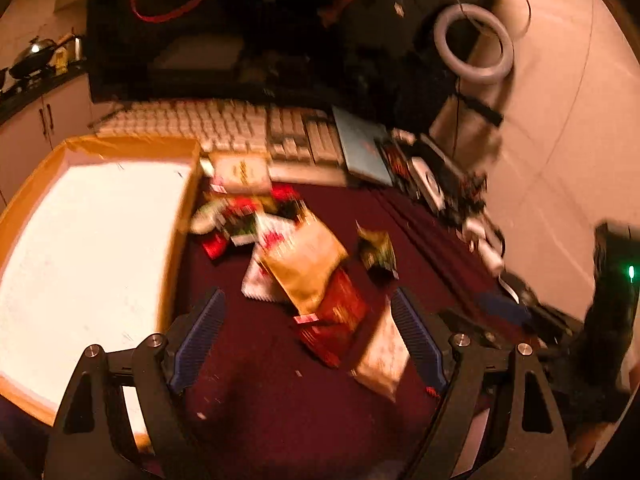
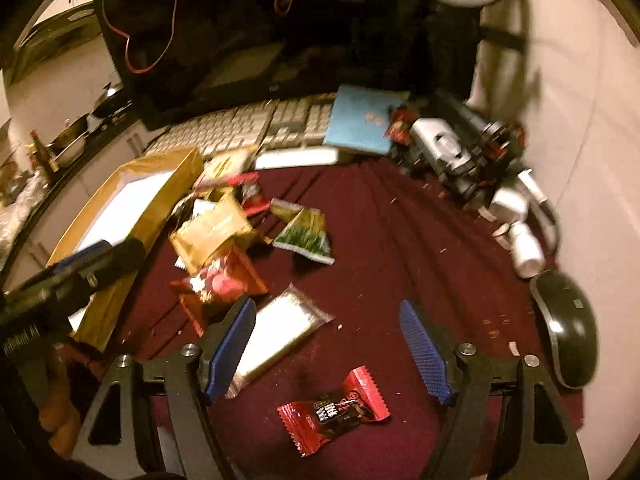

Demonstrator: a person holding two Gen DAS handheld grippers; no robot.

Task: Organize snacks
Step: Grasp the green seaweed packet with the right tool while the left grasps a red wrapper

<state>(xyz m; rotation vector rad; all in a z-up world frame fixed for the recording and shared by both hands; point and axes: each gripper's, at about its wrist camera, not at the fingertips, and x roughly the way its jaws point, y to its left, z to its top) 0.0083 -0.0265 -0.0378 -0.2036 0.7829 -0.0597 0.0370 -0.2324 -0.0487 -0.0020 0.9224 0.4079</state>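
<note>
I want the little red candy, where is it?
In the right wrist view the small red candy lies alone on the dark red cloth, low in the picture between the open right gripper fingers, just below the silver packet.

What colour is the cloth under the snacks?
Dark red cloth, clearest in the right wrist view.

Black linkage arms, silver screws, ribbed blue fingers [image 2: 423, 354], somewhat blurred.

Glossy foil packet [image 2: 280, 330], matt cloth [image 2: 384, 248]
</note>
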